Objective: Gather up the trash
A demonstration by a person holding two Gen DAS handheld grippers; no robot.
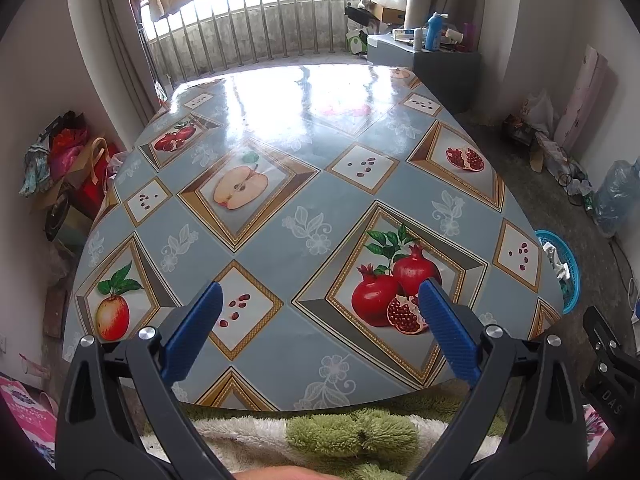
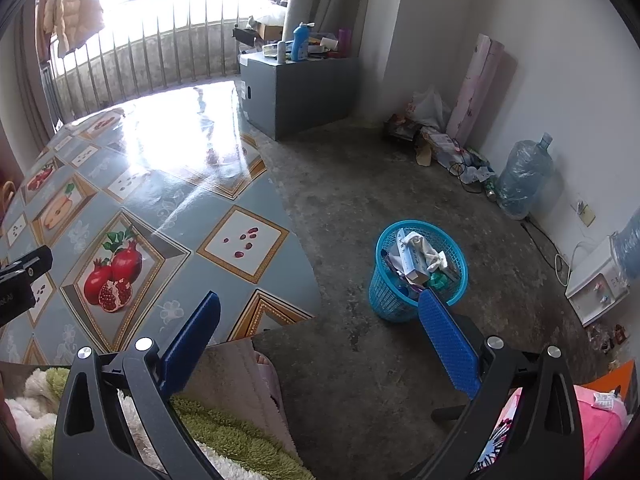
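Right wrist view: blue basket (image 2: 420, 276) holds trash (image 2: 416, 258) on the floor.

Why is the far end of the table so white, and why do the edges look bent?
Left wrist view: window light glares off the glossy table, washing out its pattern; the fisheye lens bows the railing and darkens the corners. Right wrist view: the same glare; the walls curve, but the basket on the floor is evenly lit and sharp.

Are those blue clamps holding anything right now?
No. The left gripper is open over the table, nothing between its fingers. The right gripper is open too, empty, near the blue trash basket.
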